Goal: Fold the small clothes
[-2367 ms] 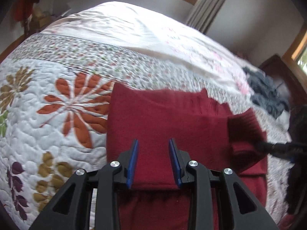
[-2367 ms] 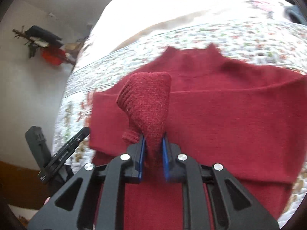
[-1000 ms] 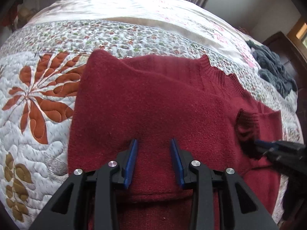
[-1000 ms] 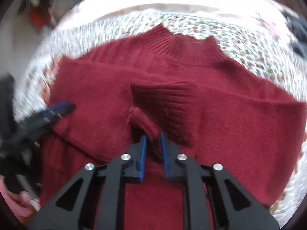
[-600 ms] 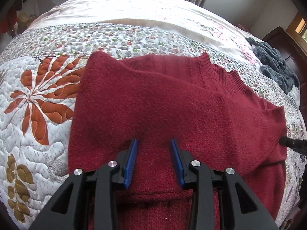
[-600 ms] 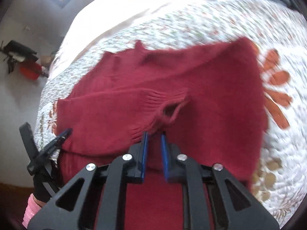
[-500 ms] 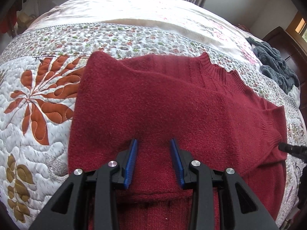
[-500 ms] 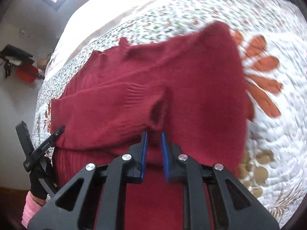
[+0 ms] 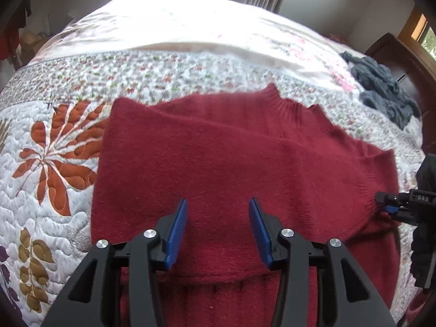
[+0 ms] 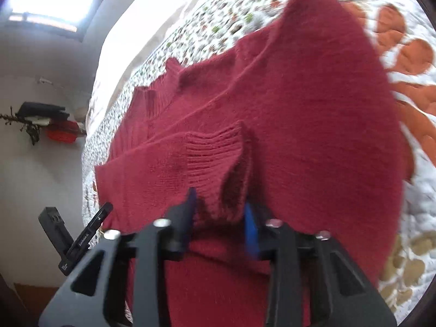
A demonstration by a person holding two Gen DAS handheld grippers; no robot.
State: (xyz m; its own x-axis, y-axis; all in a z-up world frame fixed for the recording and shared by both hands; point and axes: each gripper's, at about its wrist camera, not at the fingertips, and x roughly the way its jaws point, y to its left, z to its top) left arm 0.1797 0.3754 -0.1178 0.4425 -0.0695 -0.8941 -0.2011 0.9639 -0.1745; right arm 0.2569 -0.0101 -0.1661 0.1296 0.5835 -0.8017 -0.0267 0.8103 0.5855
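Red sweater (image 9: 234, 163) spread flat on the floral quilt (image 9: 54, 163), collar at the far side. Left gripper (image 9: 218, 229) over its near middle, jaws apart, nothing between. Right gripper (image 10: 220, 218) at the ribbed cuff (image 10: 215, 152), jaws parted around it; blurred, grip uncertain

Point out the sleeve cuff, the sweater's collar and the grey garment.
sleeve cuff (image 10: 215, 150), right wrist view, on its ribbed band.
sweater's collar (image 9: 280, 103), left wrist view, on the ribbed neck edge.
grey garment (image 9: 381, 90), left wrist view, on the middle of the crumpled heap.
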